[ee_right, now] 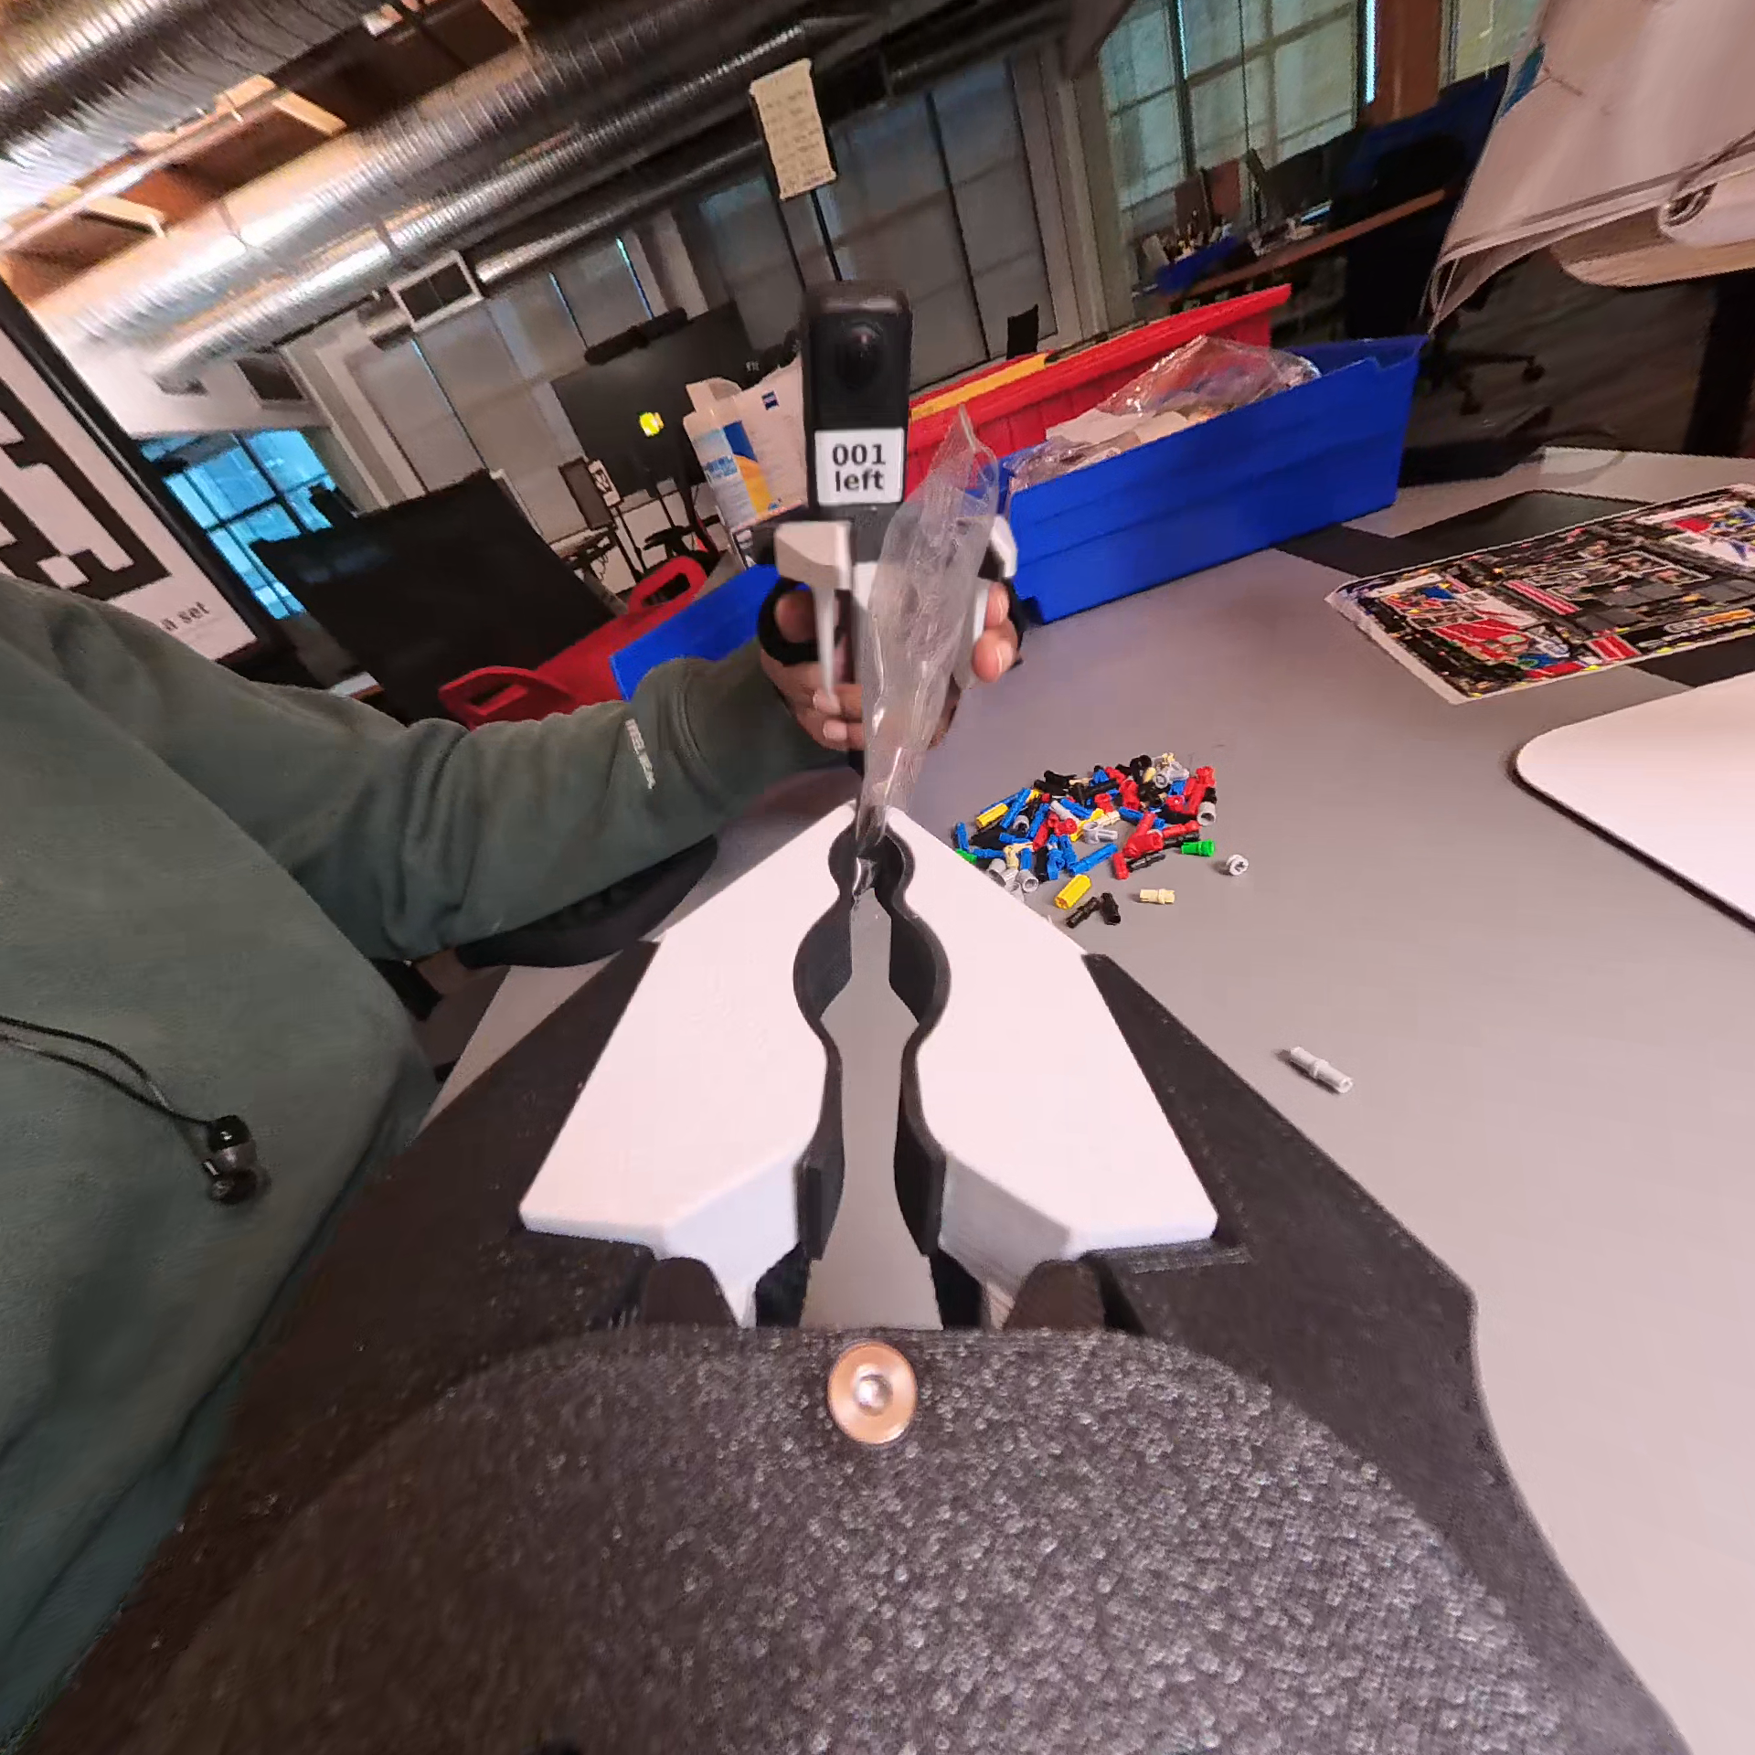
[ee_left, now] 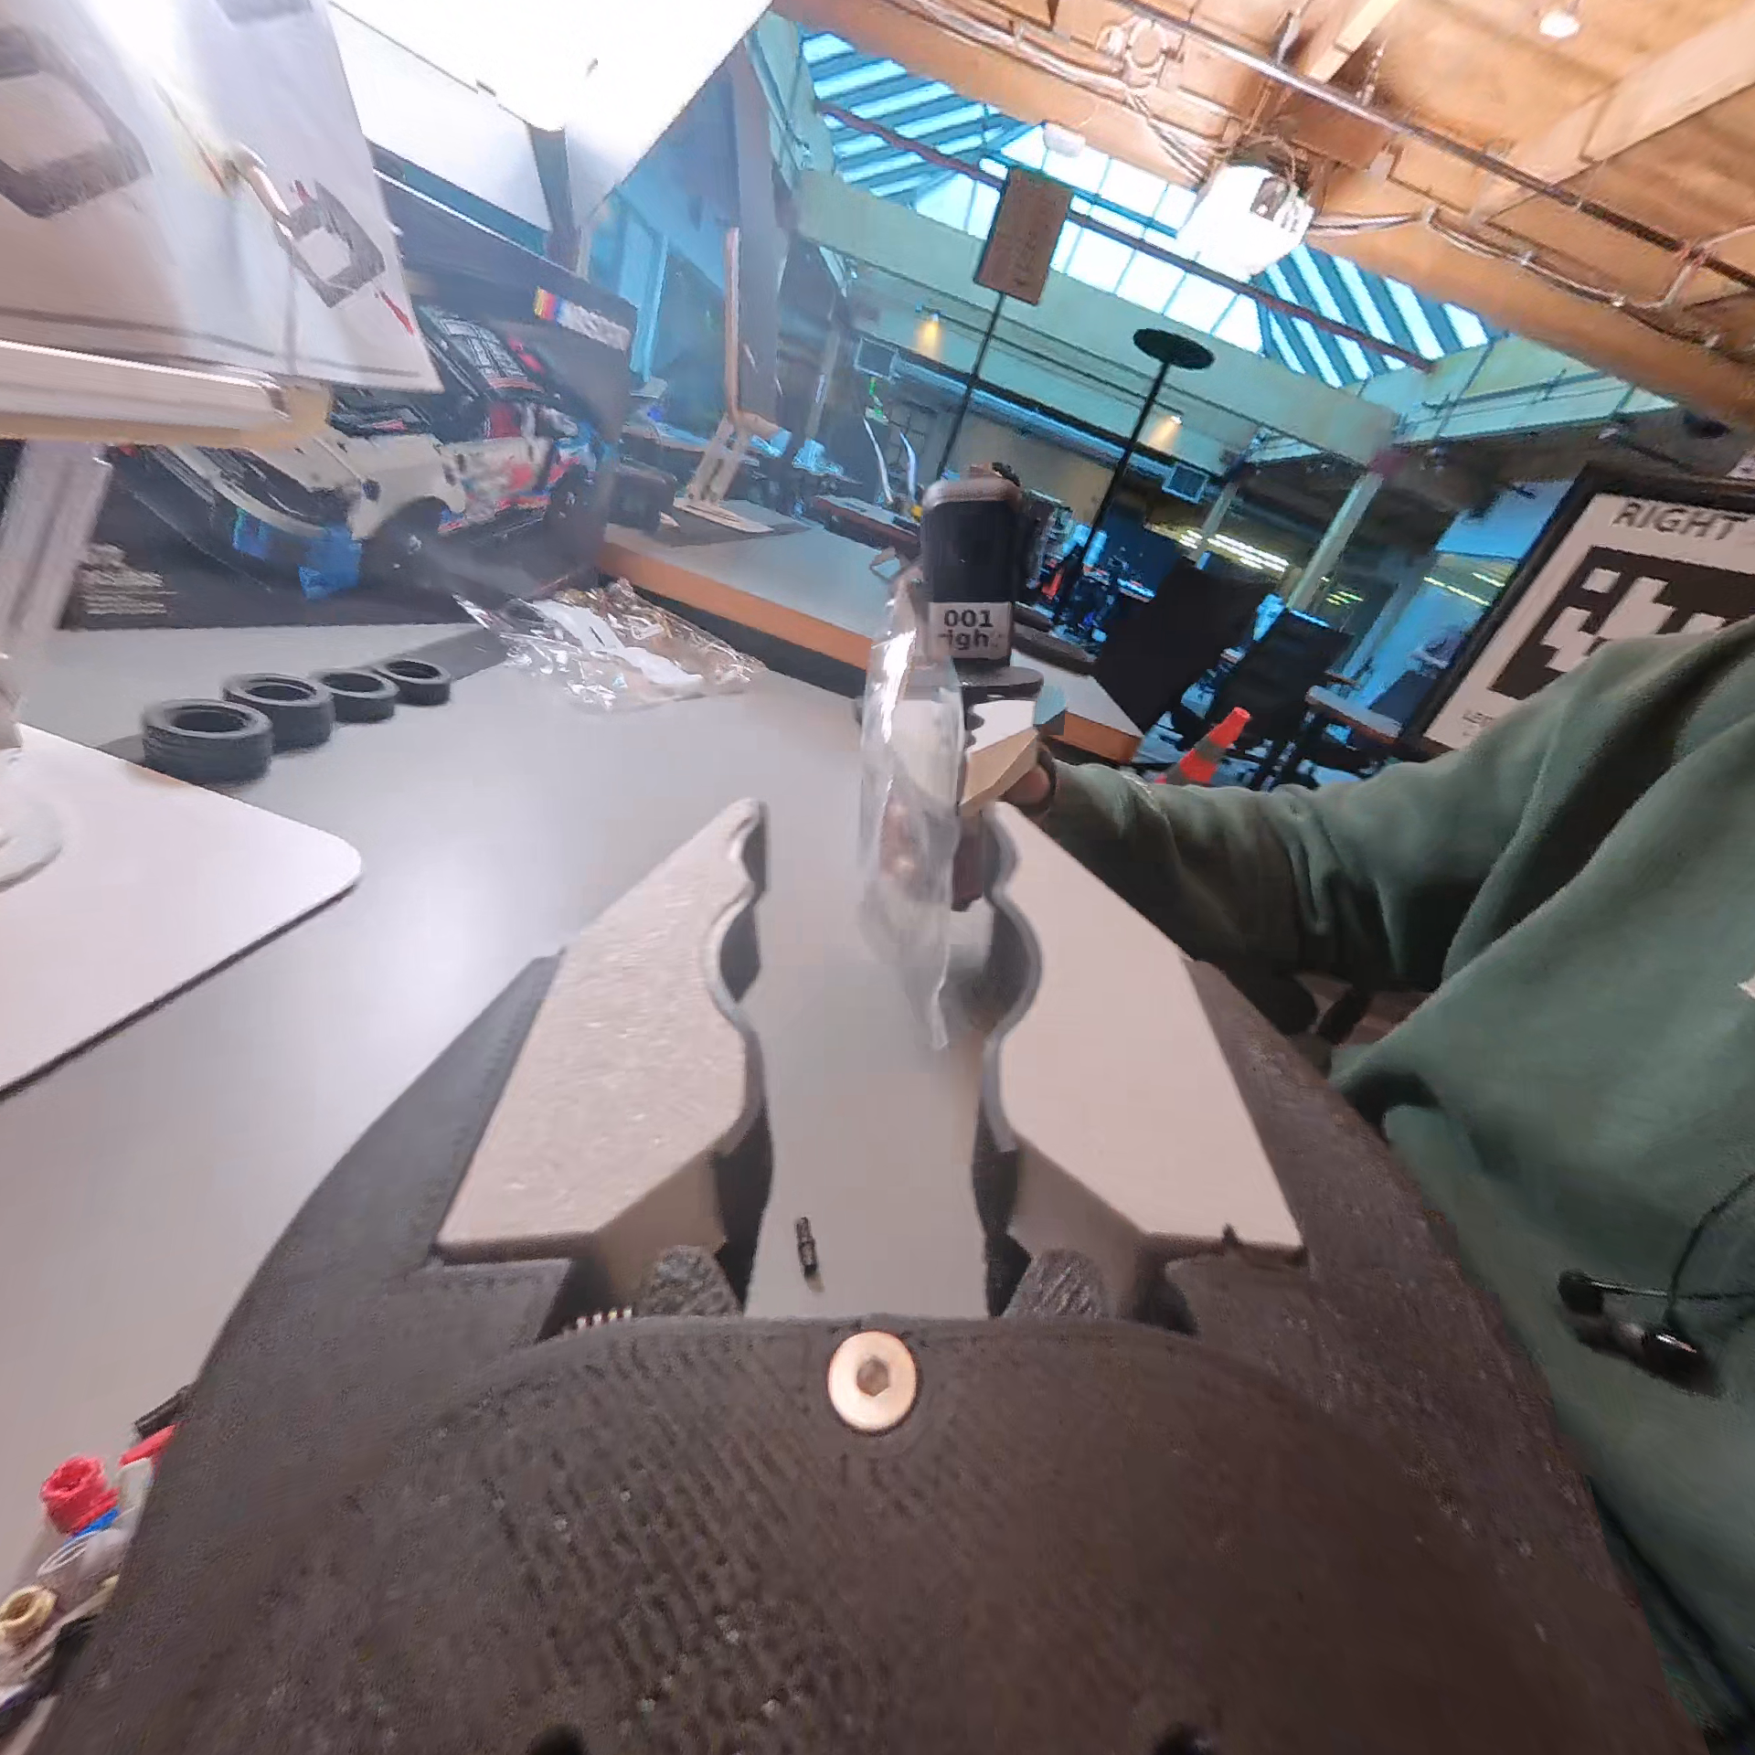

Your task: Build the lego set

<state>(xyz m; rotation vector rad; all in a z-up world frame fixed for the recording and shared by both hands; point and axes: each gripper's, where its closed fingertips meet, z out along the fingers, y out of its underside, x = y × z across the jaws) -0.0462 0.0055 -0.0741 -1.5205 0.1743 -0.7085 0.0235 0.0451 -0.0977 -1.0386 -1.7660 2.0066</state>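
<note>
My right gripper [ee_right: 869, 855] is shut on the corner of a clear plastic bag [ee_right: 926, 608] and holds it up above the grey table [ee_right: 1330, 902]. The bag [ee_left: 907, 855] hangs between the tips of my left gripper [ee_left: 874, 826], which is open and not clamped on it. Each gripper shows farther off in the other's view, the right gripper [ee_left: 997, 750] and the left gripper [ee_right: 907, 579]. A pile of small coloured lego pins [ee_right: 1092, 836] lies on the table to the right of my right gripper.
Several black tyres [ee_left: 285, 712] stand in a row at far left. A white mat [ee_right: 1652, 769], a sticker sheet [ee_right: 1557, 589], blue and red bins [ee_right: 1206, 484], crumpled bags [ee_left: 608, 636], a loose grey pin [ee_right: 1320, 1068] and a black pin [ee_left: 807, 1254] are about. Some 9 cm of space lies between my two pairs of fingers.
</note>
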